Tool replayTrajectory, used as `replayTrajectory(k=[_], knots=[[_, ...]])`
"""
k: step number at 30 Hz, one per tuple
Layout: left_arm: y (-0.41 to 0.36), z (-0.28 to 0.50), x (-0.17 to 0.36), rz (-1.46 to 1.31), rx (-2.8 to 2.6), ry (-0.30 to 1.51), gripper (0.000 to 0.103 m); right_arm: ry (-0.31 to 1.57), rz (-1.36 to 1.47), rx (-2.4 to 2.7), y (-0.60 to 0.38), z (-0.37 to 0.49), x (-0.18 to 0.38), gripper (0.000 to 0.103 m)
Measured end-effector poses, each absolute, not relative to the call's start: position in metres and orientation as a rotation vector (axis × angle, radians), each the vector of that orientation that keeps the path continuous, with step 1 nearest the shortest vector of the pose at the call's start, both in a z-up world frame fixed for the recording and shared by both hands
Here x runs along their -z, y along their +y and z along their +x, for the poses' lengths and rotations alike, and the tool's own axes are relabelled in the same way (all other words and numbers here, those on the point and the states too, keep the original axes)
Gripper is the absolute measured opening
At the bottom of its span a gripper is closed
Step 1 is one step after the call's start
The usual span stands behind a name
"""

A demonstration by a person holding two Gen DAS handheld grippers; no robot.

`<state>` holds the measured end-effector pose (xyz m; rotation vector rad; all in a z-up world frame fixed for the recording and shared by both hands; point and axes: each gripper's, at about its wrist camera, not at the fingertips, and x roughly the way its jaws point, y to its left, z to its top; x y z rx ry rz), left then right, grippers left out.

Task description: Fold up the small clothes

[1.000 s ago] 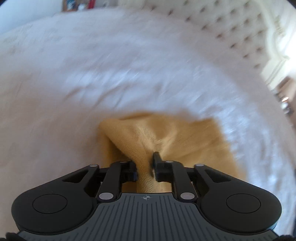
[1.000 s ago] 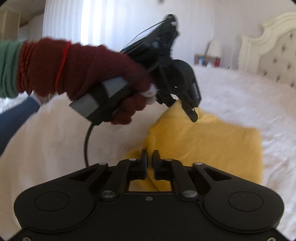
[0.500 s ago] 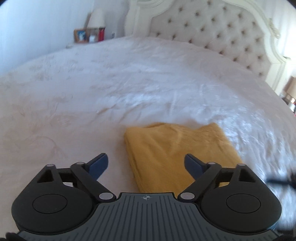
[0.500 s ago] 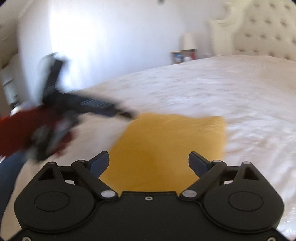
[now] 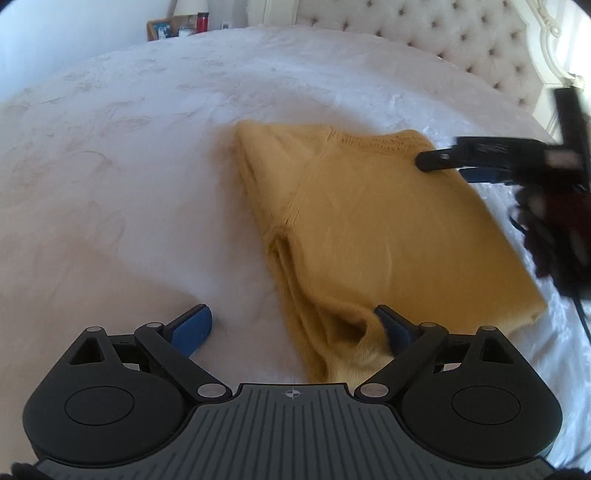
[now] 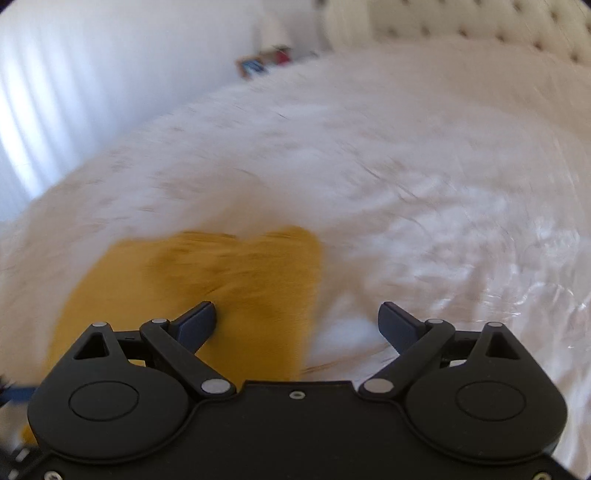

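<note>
A folded mustard-yellow knit garment (image 5: 376,229) lies on the white bedspread (image 5: 129,166). My left gripper (image 5: 293,325) is open and low over the garment's near left corner; its right finger touches the bunched near edge. My right gripper (image 6: 297,319) is open over the garment's right edge (image 6: 207,280), its left finger above the cloth and its right finger above the bedspread (image 6: 424,192). The right wrist view is blurred. The right gripper also shows in the left wrist view (image 5: 443,164) at the garment's far right corner, held by a dark red gloved hand (image 5: 554,229).
A tufted cream headboard (image 5: 443,40) runs along the far right side of the bed. A nightstand with a picture frame (image 5: 160,29), a red bottle (image 5: 202,20) and a lamp stands beyond the far edge.
Both grippers were shut on the garment a second ago and let it go. Since then they have moved back down close to the folded garment, left at its near left, right at its right edge.
</note>
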<state>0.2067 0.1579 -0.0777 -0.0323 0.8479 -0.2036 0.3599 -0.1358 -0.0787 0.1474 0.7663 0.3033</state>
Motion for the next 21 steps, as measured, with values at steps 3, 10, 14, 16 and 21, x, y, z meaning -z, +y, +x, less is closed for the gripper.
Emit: replayTrajectory(k=[3,10,14,16,21], knots=[[0.159,0.207,0.078,-0.044,0.196,0.848,0.095,0.799,0.209,-0.285,-0.147,0.373,0.089,0.097],[0.163,0.21,0.073,-0.108,0.23,0.859,0.098,0.763,0.339,-0.345,-0.167,0.351,0.074,0.096],[0.16,0.212,0.072,-0.195,0.302,0.859,0.098,0.787,0.433,-0.451,-0.177,0.336,0.078,0.097],[0.156,0.217,0.074,-0.209,0.315,0.87,0.098,0.805,0.462,-0.485,-0.179,0.333,0.083,0.097],[0.148,0.231,0.083,-0.29,0.349,0.881,0.102,0.821,0.482,-0.543,-0.176,0.332,0.094,0.1]])
